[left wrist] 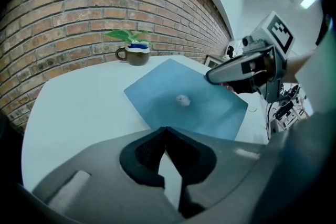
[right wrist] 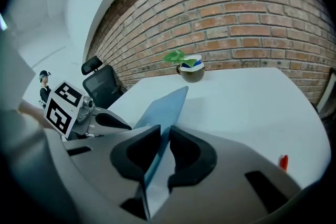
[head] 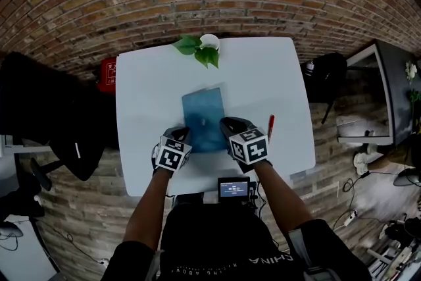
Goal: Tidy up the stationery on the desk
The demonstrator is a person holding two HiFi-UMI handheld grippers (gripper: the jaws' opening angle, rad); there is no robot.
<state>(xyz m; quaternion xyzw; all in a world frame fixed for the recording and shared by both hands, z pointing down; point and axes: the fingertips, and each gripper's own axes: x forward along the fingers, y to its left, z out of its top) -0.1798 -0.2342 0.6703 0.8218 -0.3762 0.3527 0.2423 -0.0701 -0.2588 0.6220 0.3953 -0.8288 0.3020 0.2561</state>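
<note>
I am watching the right gripper (right wrist: pixel 164 134) pinching the blue folder (right wrist: pixel 167 105) by its right edge, tilting it up off the white desk (right wrist: pixel 252 102). The left gripper (left wrist: pixel 167 132) is resting, jaws together, at the folder's near left corner. A red pen (head: pixel 270 127) is lying beside the folder.
</note>
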